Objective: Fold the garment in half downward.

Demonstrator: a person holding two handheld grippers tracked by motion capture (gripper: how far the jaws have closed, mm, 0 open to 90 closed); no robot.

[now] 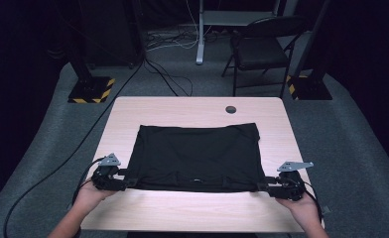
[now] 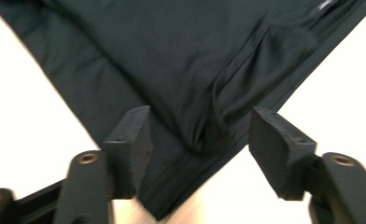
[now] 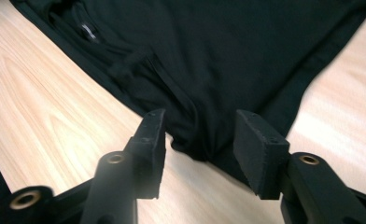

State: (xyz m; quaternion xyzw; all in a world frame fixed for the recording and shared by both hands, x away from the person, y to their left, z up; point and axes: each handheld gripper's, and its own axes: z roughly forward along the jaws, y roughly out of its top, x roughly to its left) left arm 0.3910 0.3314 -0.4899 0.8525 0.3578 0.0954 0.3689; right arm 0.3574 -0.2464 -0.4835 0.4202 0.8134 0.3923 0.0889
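Lying flat mid-table [image 1: 133, 109], the black garment [image 1: 197, 153] is spread for folding; the left gripper [image 1: 125, 184] and right gripper [image 1: 262, 187] bracket its near corners, jaws parted, cloth between them unpinched, seemingly just released.

Garment [image 1: 195, 154] flat on table [image 1: 192, 210], left claw [image 1: 128, 185] and right claw [image 1: 260, 187] at its near corners.

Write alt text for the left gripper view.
A corner of a black garment lies flat on a pale wooden table, between the open black jaws of the left gripper, which rise from the bottom edge without pressing on the cloth.
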